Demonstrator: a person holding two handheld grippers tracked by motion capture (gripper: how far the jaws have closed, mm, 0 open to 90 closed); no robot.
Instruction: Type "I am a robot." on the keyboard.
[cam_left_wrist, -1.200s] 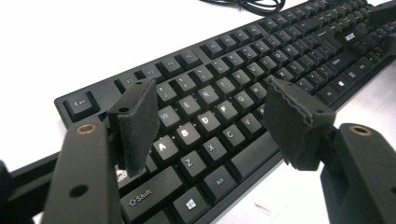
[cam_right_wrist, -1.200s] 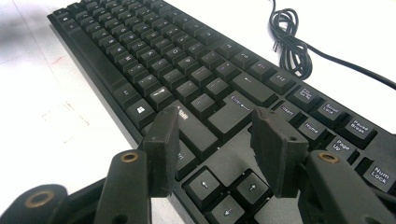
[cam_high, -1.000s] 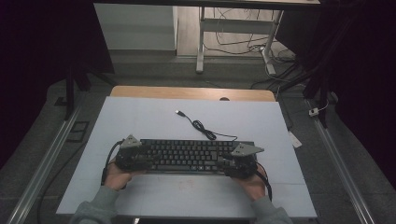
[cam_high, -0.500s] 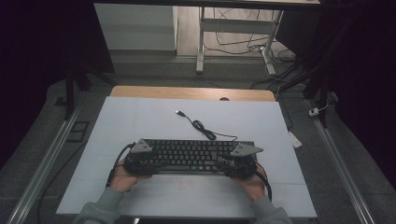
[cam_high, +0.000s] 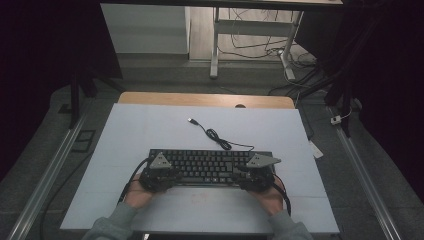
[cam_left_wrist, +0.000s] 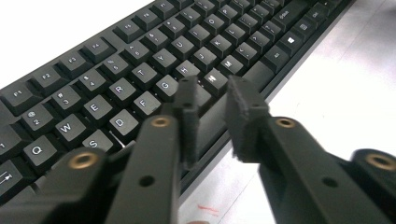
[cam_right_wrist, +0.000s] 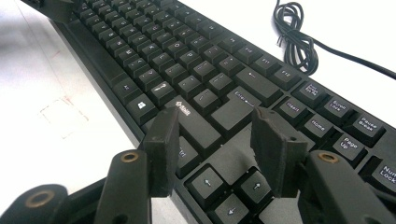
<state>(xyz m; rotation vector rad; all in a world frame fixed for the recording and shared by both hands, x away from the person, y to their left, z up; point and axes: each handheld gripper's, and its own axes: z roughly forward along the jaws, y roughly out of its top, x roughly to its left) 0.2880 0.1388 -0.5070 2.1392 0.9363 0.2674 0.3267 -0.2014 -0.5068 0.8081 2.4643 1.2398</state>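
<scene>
1 keyboard (cam_high: 207, 166), 1 cable (cam_high: 215, 135), 2 claws

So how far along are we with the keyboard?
Early. Done: both grippers are placed over the keyboard, the left gripper above the space bar near its left end, the right gripper near the arrow keys. In hand: fingers open, gripping nothing. Left: any grasp or move; the cable lies loose behind.
</scene>
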